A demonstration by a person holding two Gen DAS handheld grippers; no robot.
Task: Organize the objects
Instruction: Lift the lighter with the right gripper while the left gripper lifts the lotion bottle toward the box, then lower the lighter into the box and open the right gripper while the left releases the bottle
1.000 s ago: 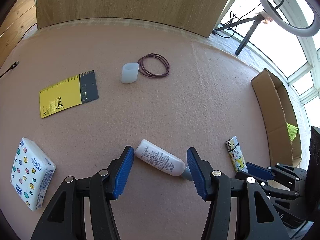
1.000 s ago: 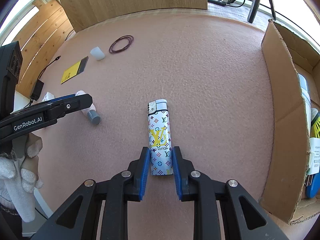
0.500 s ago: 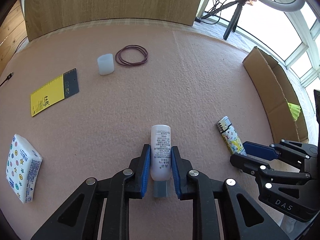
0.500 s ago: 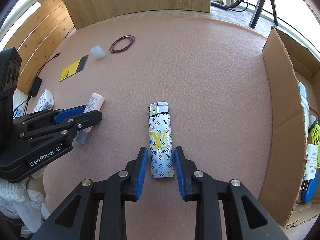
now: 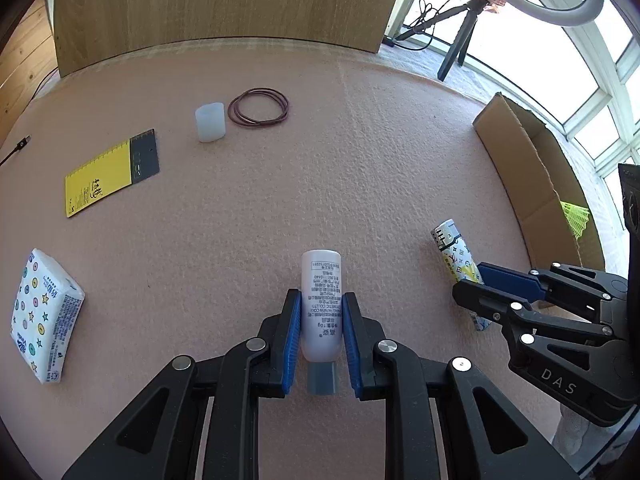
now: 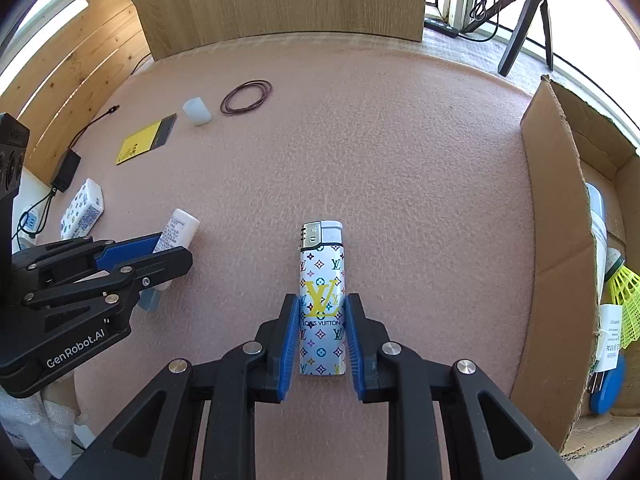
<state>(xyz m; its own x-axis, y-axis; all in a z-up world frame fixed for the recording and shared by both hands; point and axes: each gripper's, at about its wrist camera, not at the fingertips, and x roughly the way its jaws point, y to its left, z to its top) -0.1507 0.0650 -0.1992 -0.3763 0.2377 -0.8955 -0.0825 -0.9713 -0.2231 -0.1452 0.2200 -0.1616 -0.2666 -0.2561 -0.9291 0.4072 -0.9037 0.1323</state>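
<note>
A white tube with a grey cap (image 5: 321, 280) lies on the pink mat, and my left gripper (image 5: 321, 298) is shut on its lower body, with the cap toward the camera. In the right wrist view this gripper (image 6: 160, 248) shows at the left with the tube (image 6: 180, 226) in it. A white lighter with coloured monograms (image 6: 321, 264) lies lengthwise between the blue pads of my right gripper (image 6: 320, 300). Its jaws are closing, and the pads touch the lighter's sides. The left wrist view shows the lighter (image 5: 452, 244) at the right.
An open cardboard box (image 6: 552, 240) stands at the right with a yellow shuttlecock (image 6: 624, 284) and other items inside. On the mat lie a tissue pack (image 5: 42, 316), a yellow card (image 5: 108, 172), a translucent cup (image 5: 210, 122) and brown rubber bands (image 5: 258, 108). A wooden board (image 5: 224, 0) stands behind.
My left gripper has shut on the white tube, which now lies in line with the fingers. The right jaws loosened slightly and came back against the lighter.
</note>
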